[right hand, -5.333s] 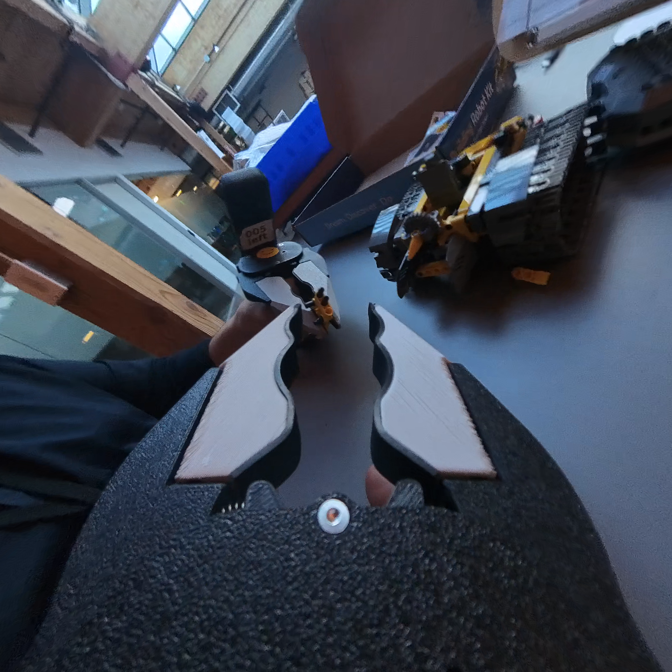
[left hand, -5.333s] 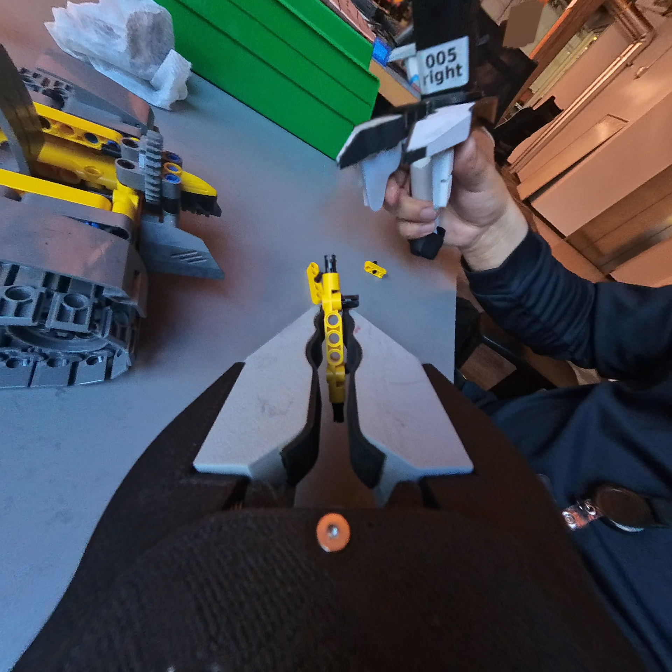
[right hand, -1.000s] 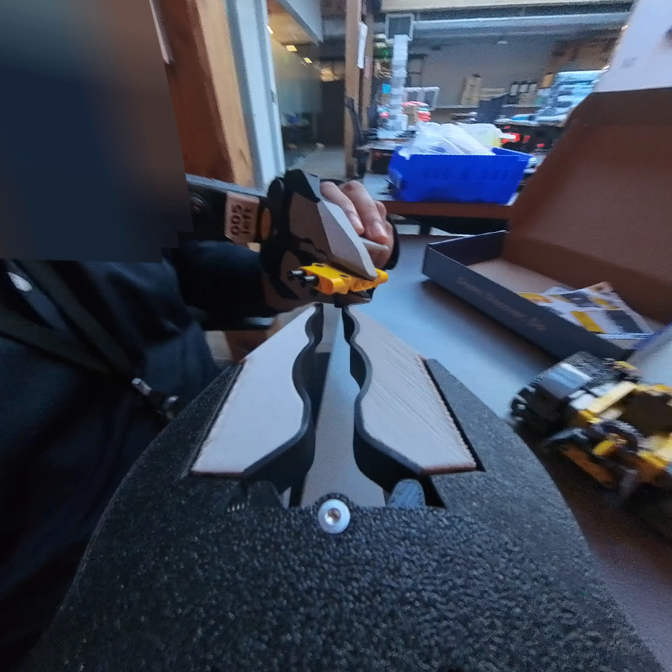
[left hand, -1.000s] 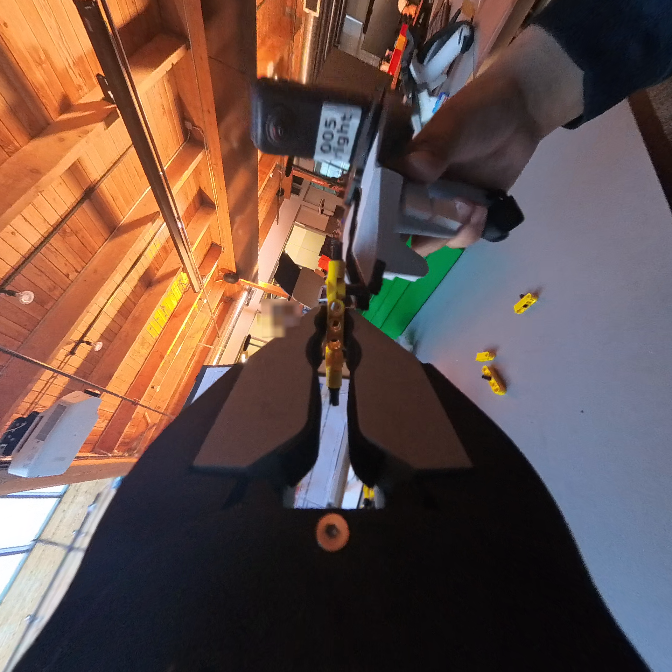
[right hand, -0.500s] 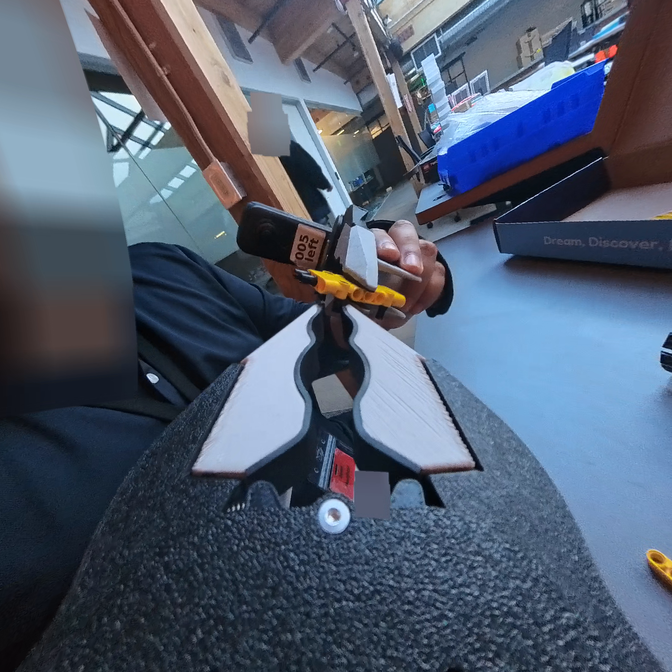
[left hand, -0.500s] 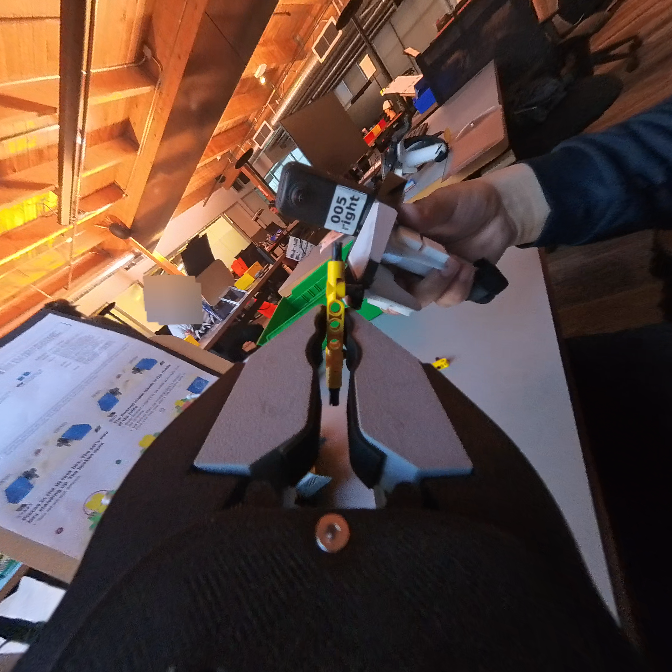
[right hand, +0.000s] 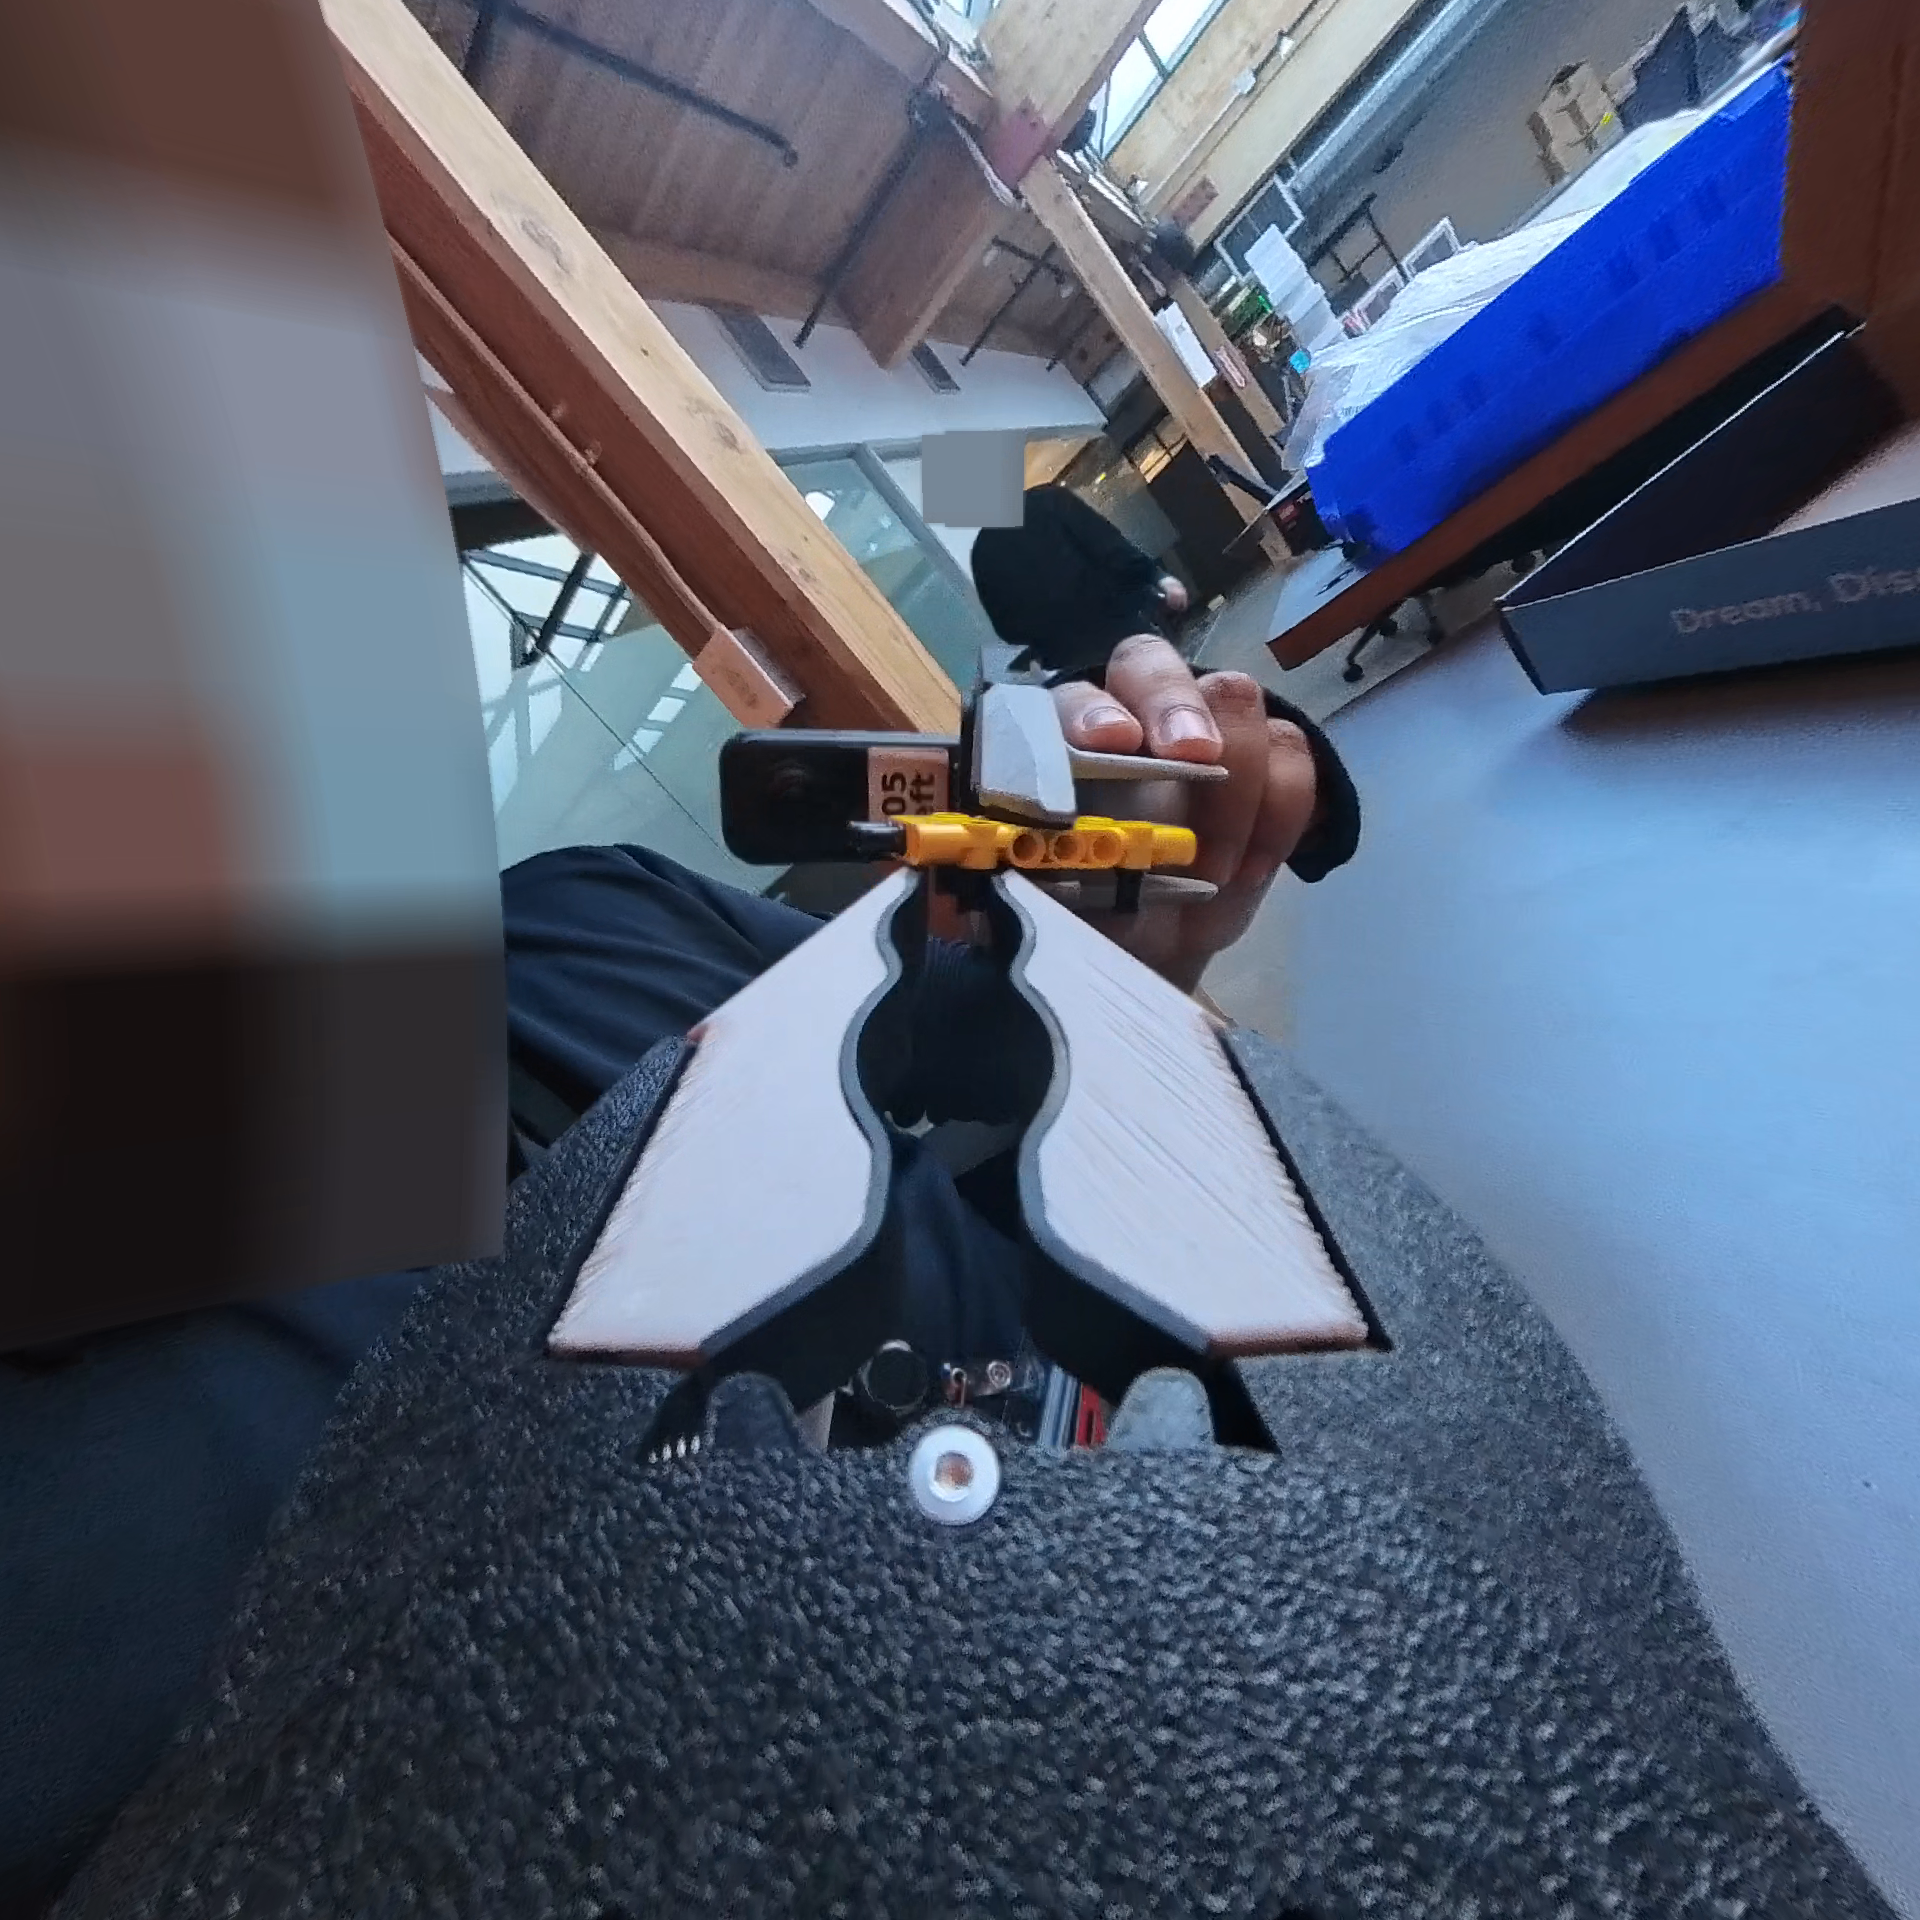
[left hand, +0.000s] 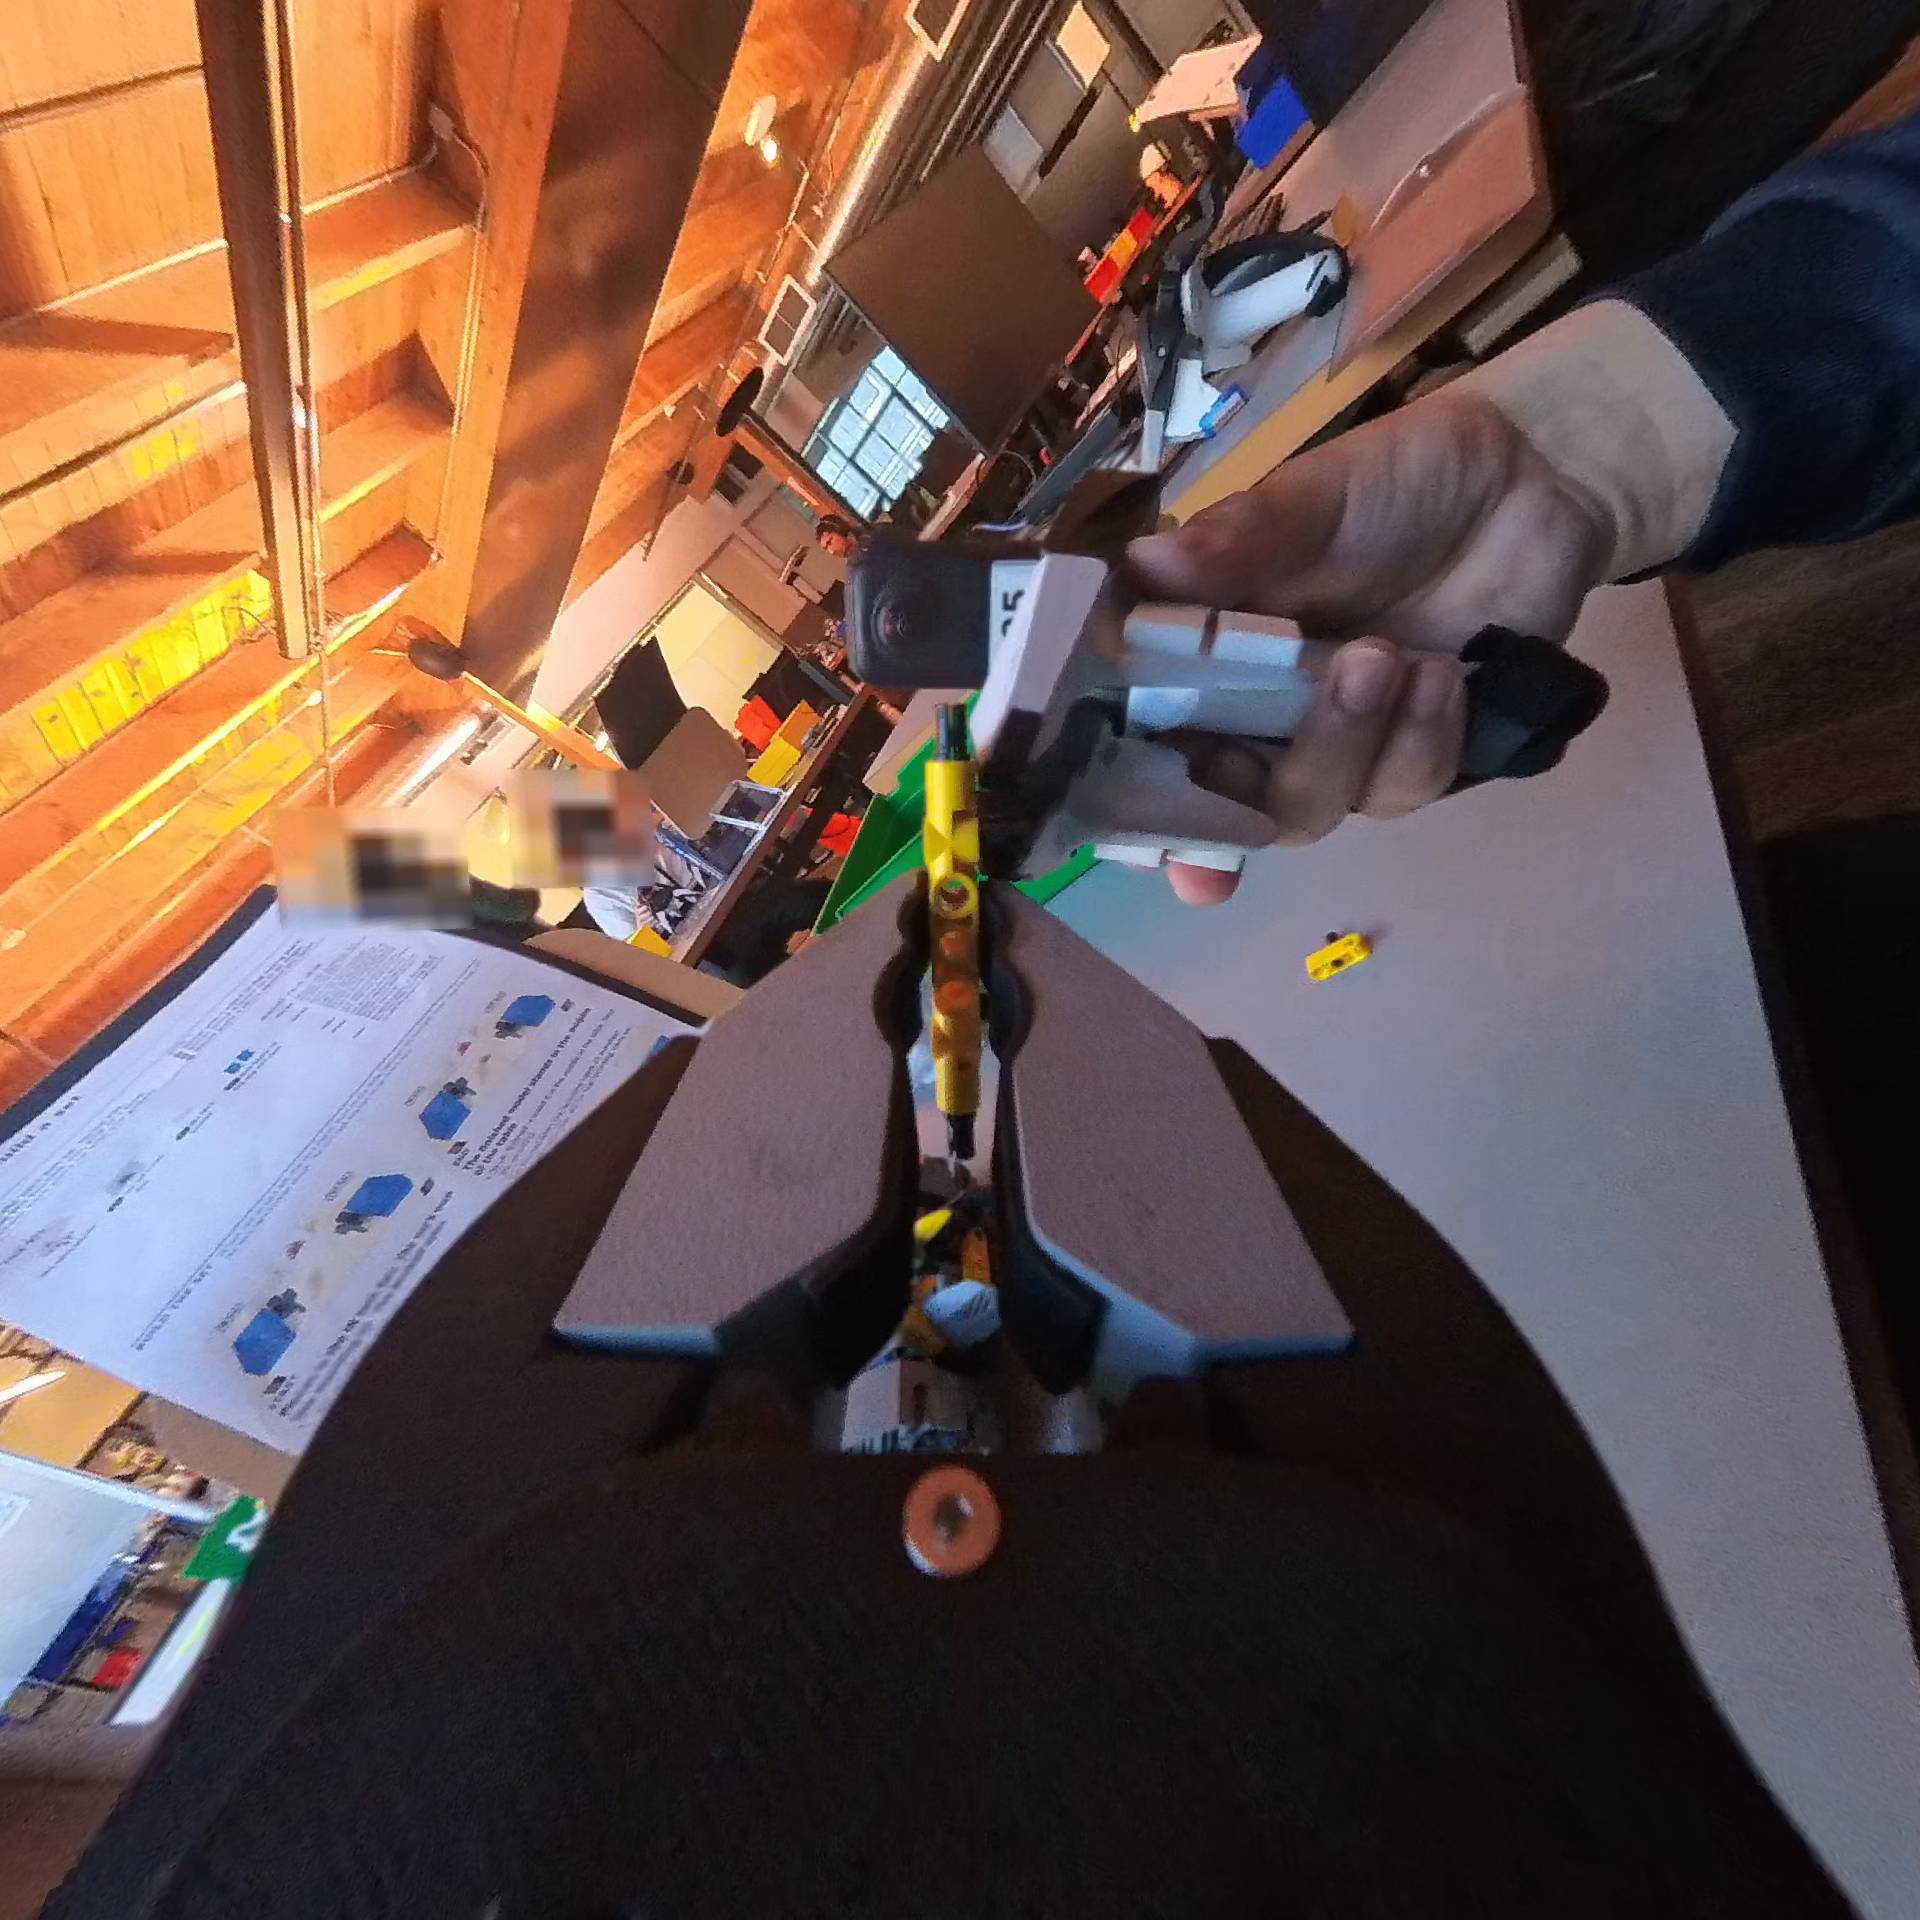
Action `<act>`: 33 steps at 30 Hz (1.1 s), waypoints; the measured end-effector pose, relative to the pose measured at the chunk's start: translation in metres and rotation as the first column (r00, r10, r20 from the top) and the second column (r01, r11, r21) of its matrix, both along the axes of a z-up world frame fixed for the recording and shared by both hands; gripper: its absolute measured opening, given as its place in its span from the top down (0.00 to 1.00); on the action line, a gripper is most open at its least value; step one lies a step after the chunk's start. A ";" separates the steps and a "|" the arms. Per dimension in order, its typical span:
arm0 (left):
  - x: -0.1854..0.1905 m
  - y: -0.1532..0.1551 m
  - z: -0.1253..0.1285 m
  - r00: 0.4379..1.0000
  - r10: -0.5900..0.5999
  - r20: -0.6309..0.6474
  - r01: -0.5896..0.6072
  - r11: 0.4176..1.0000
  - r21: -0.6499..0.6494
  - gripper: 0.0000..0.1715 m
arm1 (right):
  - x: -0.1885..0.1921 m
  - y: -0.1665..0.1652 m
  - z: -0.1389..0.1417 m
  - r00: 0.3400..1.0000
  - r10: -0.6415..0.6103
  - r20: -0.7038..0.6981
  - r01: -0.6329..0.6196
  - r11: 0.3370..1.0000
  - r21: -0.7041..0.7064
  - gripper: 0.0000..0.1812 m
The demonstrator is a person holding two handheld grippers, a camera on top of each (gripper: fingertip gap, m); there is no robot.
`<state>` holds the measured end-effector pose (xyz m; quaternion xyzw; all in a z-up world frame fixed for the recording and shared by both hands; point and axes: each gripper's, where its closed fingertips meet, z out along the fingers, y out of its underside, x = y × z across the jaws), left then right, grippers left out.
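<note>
My left gripper (left hand: 954, 906) is shut on a yellow beam with holes (left hand: 948, 821) and holds it in the air above the table. A black pin sticks out of the beam's far end. In the right wrist view the beam (right hand: 1039, 844) lies crosswise just past my right gripper (right hand: 958, 883). The right gripper's tips are closed on a short black pin (right hand: 948, 896) that juts from the beam's side. A hand holds the right gripper (left hand: 1003, 800) against the beam in the left wrist view. The left gripper's upper finger (right hand: 1023, 764) shows above the beam.
A grey table (left hand: 1455, 1143) lies below, with a small yellow piece (left hand: 1337, 954) on it. A printed instruction sheet (left hand: 312, 1091) stands at the left, and green bins (left hand: 883, 842) behind. A dark blue box (right hand: 1714, 613) and a blue bin (right hand: 1558, 343) are at the right. A person (right hand: 1060, 582) stands far off. Both grippers' tips are close together, under 4 cm apart.
Five seconds ago the right gripper was open and apart from the beam. Since then it has come up to the beam and closed its tips on the side pin. The left gripper has kept its hold.
</note>
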<state>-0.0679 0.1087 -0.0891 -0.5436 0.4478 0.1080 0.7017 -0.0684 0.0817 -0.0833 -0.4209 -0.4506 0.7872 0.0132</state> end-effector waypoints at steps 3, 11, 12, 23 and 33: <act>-0.005 0.003 -0.005 0.996 0.052 -0.072 -0.052 0.999 0.009 0.97 | -0.006 0.004 -0.006 0.998 -0.057 0.016 0.057 0.998 0.012 0.98; -0.016 0.001 -0.022 0.985 0.045 -0.164 -0.072 0.984 -0.164 0.97 | -0.017 0.000 -0.026 0.980 -0.200 -0.015 0.191 0.908 0.372 0.99; -0.016 0.000 -0.026 0.986 0.039 -0.160 -0.072 0.976 -0.208 0.97 | -0.017 0.000 -0.031 0.980 -0.198 -0.002 0.179 0.884 0.431 0.99; -0.028 0.028 -0.077 0.983 0.151 -0.106 -0.183 0.871 -0.456 0.97 | -0.022 0.037 -0.086 0.915 -0.383 0.128 0.037 0.396 0.918 1.00; -0.018 0.033 -0.074 0.987 0.144 0.076 -0.085 0.852 -0.516 0.97 | -0.018 0.041 -0.076 0.907 -0.398 0.139 0.165 0.638 0.752 0.98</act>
